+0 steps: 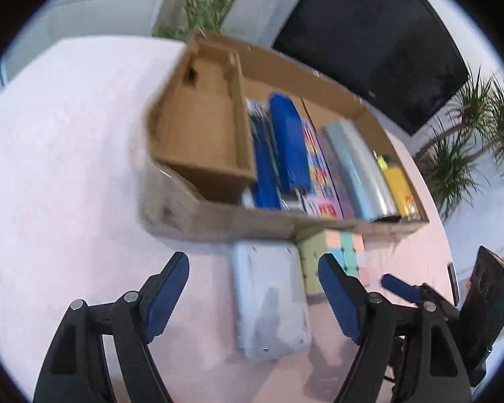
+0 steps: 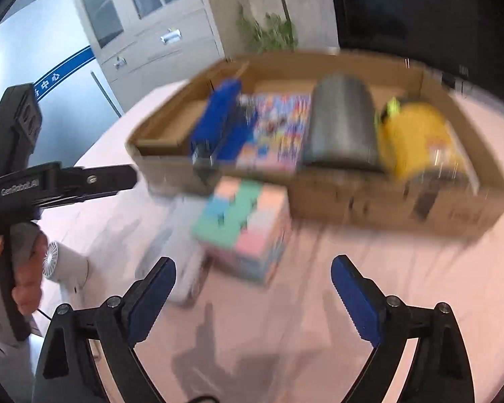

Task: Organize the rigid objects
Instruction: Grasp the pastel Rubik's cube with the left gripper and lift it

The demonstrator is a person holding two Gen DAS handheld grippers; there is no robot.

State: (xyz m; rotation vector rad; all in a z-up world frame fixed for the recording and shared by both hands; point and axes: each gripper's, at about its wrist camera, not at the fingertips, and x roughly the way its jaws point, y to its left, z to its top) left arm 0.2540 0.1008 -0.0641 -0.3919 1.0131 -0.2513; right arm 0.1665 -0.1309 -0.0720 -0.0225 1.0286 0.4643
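Observation:
A cardboard box (image 1: 218, 221) on the pink table holds blue items (image 1: 285, 141), a colourful box (image 1: 319, 168), a grey roll (image 1: 359, 168) and a yellow pack (image 1: 400, 184). In front of it lie a pale blue case (image 1: 268, 299) and a pastel cube (image 1: 339, 252). My left gripper (image 1: 253, 288) is open, its fingers either side of the case, above it. My right gripper (image 2: 253, 294) is open and empty, just short of the pastel cube (image 2: 245, 228). The box (image 2: 386, 201) and its contents are blurred in the right wrist view.
A dark monitor (image 1: 379, 43) and plants (image 1: 470, 141) stand behind the box. The right gripper shows at the right edge of the left wrist view (image 1: 400, 287). A small white fan (image 2: 65, 265) sits at the left. A cabinet (image 2: 144, 27) stands beyond.

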